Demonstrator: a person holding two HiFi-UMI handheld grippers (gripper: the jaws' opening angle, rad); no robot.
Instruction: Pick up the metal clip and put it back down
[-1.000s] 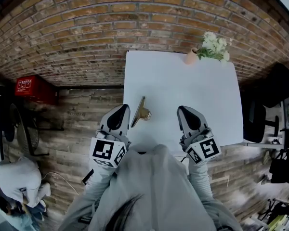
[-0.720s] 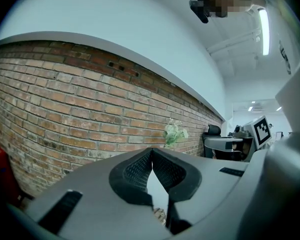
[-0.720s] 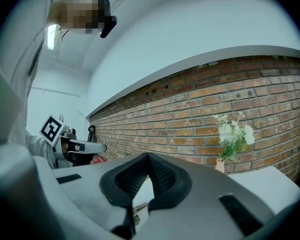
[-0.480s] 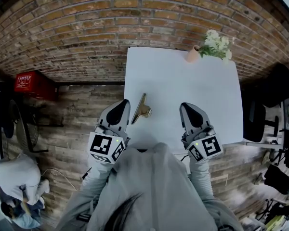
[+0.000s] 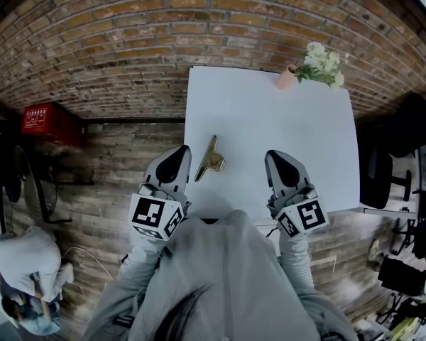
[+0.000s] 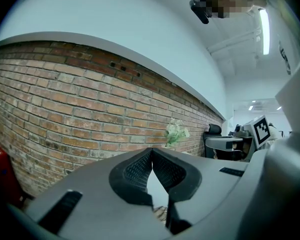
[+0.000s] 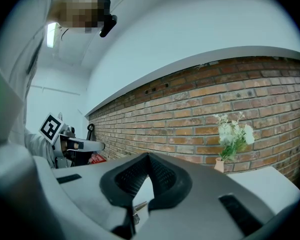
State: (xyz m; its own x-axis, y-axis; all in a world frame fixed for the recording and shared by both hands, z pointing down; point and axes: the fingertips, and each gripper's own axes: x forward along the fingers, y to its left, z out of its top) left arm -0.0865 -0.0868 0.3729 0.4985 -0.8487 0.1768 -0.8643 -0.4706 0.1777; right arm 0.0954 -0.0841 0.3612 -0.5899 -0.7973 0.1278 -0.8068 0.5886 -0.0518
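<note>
The gold metal clip (image 5: 211, 159) lies on the white table (image 5: 284, 126) near its left edge, long arm pointing away from me. My left gripper (image 5: 179, 150) hovers just left of the clip, apart from it, jaws shut on nothing. My right gripper (image 5: 275, 155) is over the table's near middle, well right of the clip, also shut and empty. In the left gripper view the pads (image 6: 140, 169) meet at their tips, and a bit of the clip (image 6: 161, 213) shows below them. In the right gripper view the pads (image 7: 162, 174) meet too, with the clip (image 7: 139, 206) glimpsed beneath.
A small pink vase (image 5: 283, 81) with white flowers (image 5: 320, 62) stands at the table's far right corner against the brick wall. A red box (image 5: 47, 127) sits on the floor to the left, a dark chair (image 5: 377, 180) to the right. A person (image 5: 25, 268) crouches at lower left.
The head view has shifted slightly. Both grippers stay shut and near the same spots, and the clip lies where it was.
</note>
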